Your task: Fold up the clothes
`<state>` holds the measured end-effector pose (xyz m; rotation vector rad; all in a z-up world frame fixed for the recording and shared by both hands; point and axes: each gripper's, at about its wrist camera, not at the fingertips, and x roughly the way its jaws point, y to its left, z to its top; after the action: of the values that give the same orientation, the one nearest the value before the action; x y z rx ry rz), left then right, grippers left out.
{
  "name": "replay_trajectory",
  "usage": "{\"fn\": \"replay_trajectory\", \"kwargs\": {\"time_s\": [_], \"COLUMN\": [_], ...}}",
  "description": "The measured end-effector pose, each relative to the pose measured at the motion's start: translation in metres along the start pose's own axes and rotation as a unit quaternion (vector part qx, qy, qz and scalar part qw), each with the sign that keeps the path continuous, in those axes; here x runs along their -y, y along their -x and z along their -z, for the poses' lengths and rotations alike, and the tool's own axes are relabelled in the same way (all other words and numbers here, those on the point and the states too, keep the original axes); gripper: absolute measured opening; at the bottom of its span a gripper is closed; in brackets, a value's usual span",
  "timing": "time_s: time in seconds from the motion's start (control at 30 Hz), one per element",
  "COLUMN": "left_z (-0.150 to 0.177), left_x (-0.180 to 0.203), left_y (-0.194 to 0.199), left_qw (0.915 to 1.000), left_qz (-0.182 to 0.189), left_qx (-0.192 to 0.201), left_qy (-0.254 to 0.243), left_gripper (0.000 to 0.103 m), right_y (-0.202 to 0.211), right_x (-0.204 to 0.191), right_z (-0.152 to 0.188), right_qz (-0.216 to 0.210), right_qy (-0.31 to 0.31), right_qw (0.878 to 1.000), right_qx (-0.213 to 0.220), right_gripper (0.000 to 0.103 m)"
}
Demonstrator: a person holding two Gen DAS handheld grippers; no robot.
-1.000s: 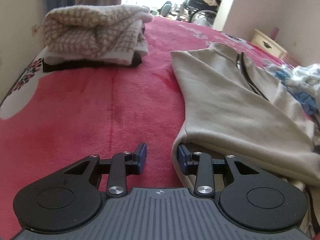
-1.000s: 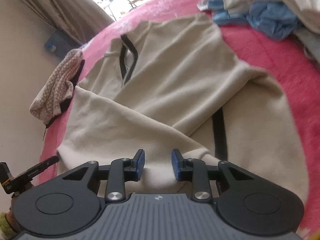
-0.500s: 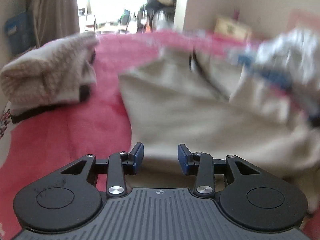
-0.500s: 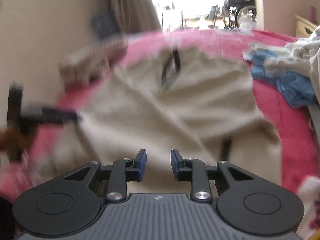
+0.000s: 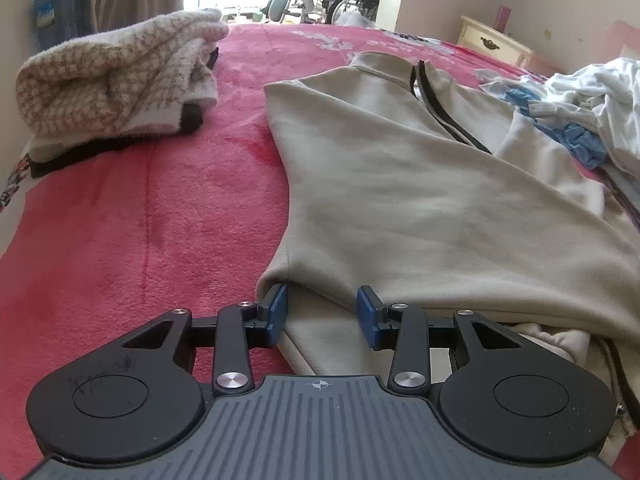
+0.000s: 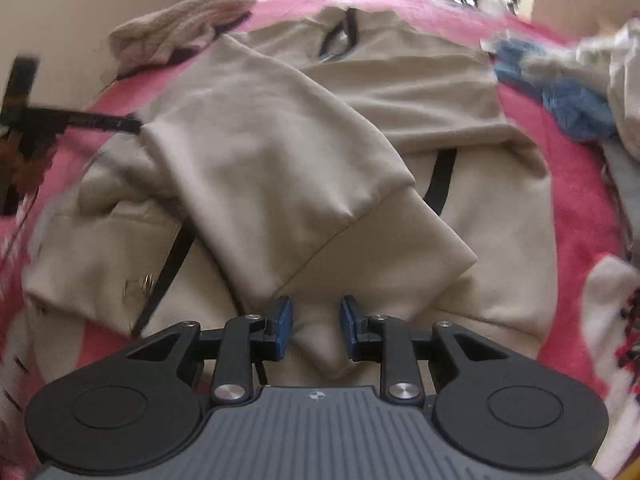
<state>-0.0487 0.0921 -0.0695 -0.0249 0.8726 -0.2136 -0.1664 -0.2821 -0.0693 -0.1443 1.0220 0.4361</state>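
On the pink fleece bed point(image 5: 160, 220), both claws gape: left claw point(image 5: 322, 314) astride the beige zip-neck sweatshirt point(image 5: 400, 184) hem, right claw point(image 6: 316, 328) around its folded-over sleeve point(image 6: 280, 168).

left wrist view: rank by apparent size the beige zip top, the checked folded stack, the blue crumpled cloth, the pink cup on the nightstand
1. beige zip top
2. checked folded stack
3. blue crumpled cloth, partly hidden
4. pink cup

The cup sits farthest away, so its look understates it.
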Motion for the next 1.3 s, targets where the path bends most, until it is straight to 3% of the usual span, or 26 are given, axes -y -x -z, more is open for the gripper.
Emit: {"fn": "replay_trajectory", "kwargs": {"time_s": [0.1,0.2,0.33,0.47,0.53,0.63,0.67,0.8,0.97,1.17,1.23,1.3], "left_z": [0.003,0.002,-0.004,-0.015,-0.017,-0.008,-0.001,0.004,-0.031,-0.076,-0.07,-0.056], "left_x": [-0.001,-0.002,0.0,0.007,0.014,0.016,0.012,0.005,0.006,0.034,0.036,0.035], "left_y": [0.004,0.013,0.036,0.04,0.024,0.0,-0.002,0.011,0.031,-0.03,-0.061,-0.073], "left_qw": [1.0,0.9999,0.9989,0.9974,0.9979,0.9976,0.9981,0.9983,0.9942,0.9903,0.9924,0.9912], "left_qz": [0.002,0.0,-0.005,0.006,-0.014,-0.043,-0.041,-0.038,-0.032,-0.004,-0.009,-0.011], "left_qx": [0.001,0.008,0.042,0.064,0.042,0.003,0.004,0.006,0.073,0.088,0.051,0.06], "left_qy": [-0.006,-0.013,-0.02,-0.033,-0.046,-0.054,-0.046,-0.044,-0.072,-0.107,-0.112,-0.117], "left_gripper": [0.039,0.039,0.039,0.04,0.04,0.04,0.04,0.04,0.04,0.04,0.04,0.041], "right_y": [0.008,0.026,0.04,0.007,-0.022,-0.069,-0.075,-0.058,-0.054,-0.078,-0.086,-0.094], "right_x": [-0.009,-0.008,0.013,0.011,0.006,0.006,0.014,0.026,0.023,0.023,0.024,0.025], "right_z": [-0.008,-0.027,-0.074,-0.117,-0.125,-0.109,-0.104,-0.123,-0.156,-0.153,-0.151,-0.149], "right_qz": [0.017,0.034,-0.011,-0.067,-0.089,-0.051,-0.056,-0.06,-0.067,-0.037,-0.026,-0.016], "right_qy": [0.052,0.085,0.04,0.043,0.043,0.055,0.04,0.012,0.019,0.028,0.03,0.032], "right_qw": [0.998,0.996,0.997,0.994,0.993,0.997,0.998,0.998,0.996,0.997,0.998,0.998], "right_qx": [-0.018,0.004,0.059,0.073,0.06,0.006,0.004,0.019,0.064,0.054,0.05,0.045], "right_gripper": [0.029,0.029,0.029,0.029,0.029,0.028,0.028,0.029,0.029,0.028,0.028,0.028]}}
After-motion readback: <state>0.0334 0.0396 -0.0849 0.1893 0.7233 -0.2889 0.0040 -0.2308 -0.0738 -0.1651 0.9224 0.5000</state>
